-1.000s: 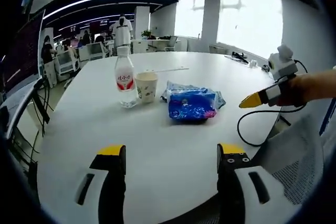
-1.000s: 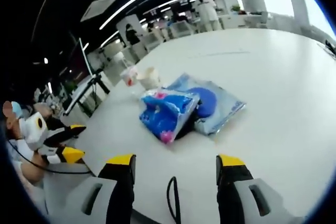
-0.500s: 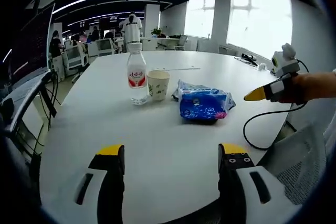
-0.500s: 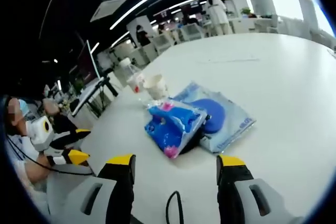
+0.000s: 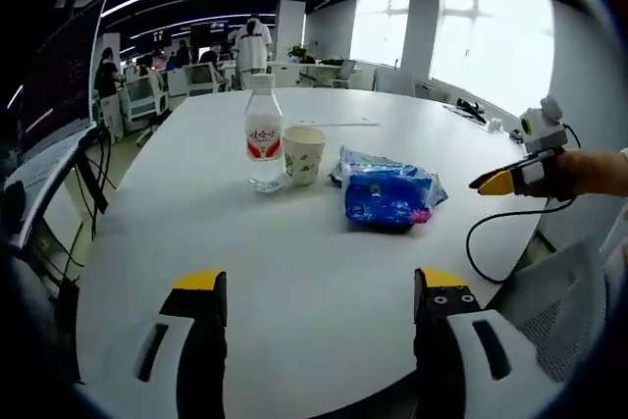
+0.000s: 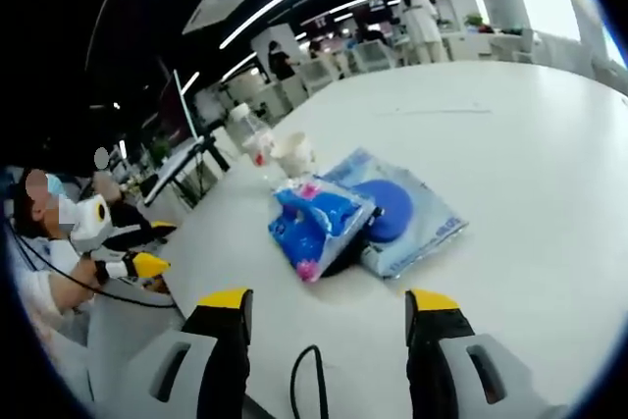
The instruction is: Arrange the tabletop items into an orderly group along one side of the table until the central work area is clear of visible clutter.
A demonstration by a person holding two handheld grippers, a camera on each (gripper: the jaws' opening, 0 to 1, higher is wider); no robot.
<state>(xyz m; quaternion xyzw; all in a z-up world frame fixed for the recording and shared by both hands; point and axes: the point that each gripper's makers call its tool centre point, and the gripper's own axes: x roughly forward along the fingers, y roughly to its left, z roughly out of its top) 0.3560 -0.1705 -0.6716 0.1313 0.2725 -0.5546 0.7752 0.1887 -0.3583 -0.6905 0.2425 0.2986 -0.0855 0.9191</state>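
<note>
Four items grouped mid-bench (image 5: 324, 272): water bottle (image 5: 264, 144) with red label, writing unreadable, paper cup (image 5: 303, 154) just beside, blue snack bag (image 5: 388, 201) overlapping pale blue packet (image 6: 417, 218). Black cable (image 5: 491, 233) at bench edge. Left tool (image 5: 319, 287) apart, holding nothing; right tool (image 6: 327, 296) likewise.
</note>
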